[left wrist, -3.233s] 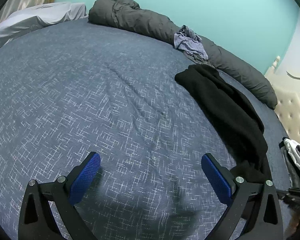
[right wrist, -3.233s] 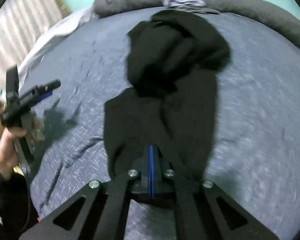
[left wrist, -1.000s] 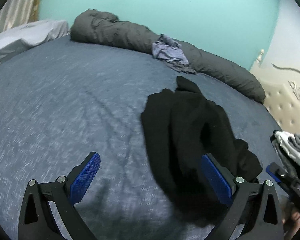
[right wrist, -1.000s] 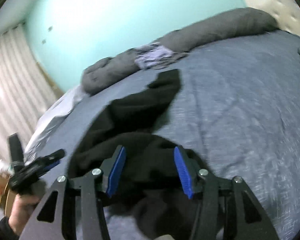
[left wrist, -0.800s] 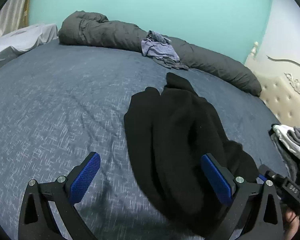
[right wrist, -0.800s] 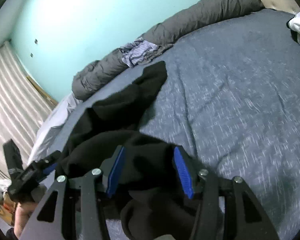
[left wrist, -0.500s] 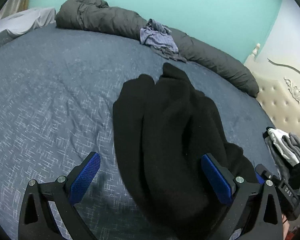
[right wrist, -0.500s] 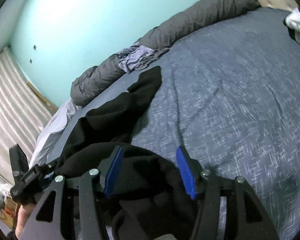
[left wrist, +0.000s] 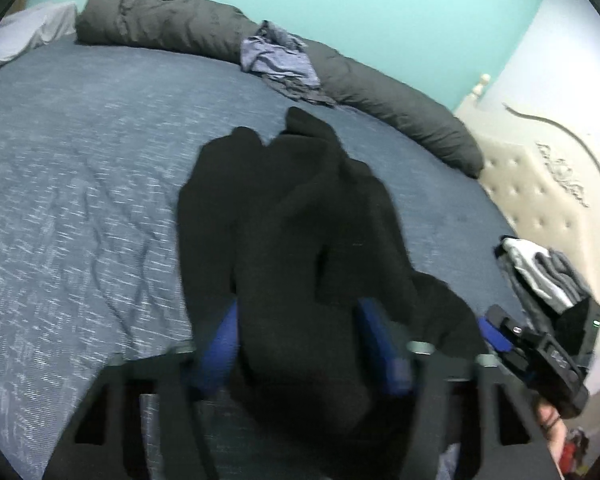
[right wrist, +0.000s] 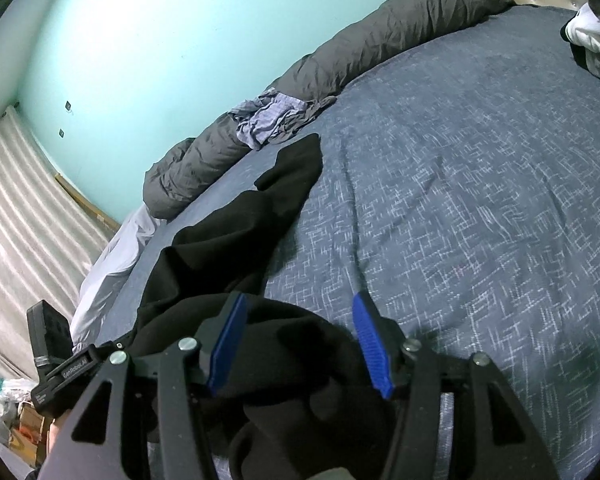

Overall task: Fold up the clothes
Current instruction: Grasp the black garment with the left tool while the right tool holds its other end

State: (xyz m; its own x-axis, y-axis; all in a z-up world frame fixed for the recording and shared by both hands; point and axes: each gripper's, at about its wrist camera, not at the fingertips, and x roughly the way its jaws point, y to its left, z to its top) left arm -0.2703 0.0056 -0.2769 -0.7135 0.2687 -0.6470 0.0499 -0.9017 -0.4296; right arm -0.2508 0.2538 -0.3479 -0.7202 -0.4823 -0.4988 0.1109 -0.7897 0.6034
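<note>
Garment: a black garment [left wrist: 296,216] lies bunched and crumpled on your bed [left wrist: 80,184], its far end pointing toward the grey duvet roll [left wrist: 384,92] along the wall, its near end heaped right under both of your tools.

Left gripper: your left gripper [left wrist: 300,344] has its blue pads on either side of a thick fold of the black cloth; the fold fills the gap between them. The view is blurred there, so you cannot tell whether the pads are pressing the cloth or only flanking it.

Right gripper: your right gripper [right wrist: 300,340] stands with its fingers [right wrist: 370,346] spread apart. A hump of the black cloth [right wrist: 236,240] sits between and beneath them, nearer the left finger; the right finger stands over bare bedcover [right wrist: 480,184].

Relative position: from your right wrist view the garment runs away up and to the left, narrowing to a tip near the lilac cloth [right wrist: 268,118] on the duvet roll. Your left tool shows at the lower left of that view, at the garment's edge.

Elsewhere: a grey and white pile [left wrist: 540,268] rests at the bed's right edge beside the tufted headboard [left wrist: 540,196], well apart from the black garment.
</note>
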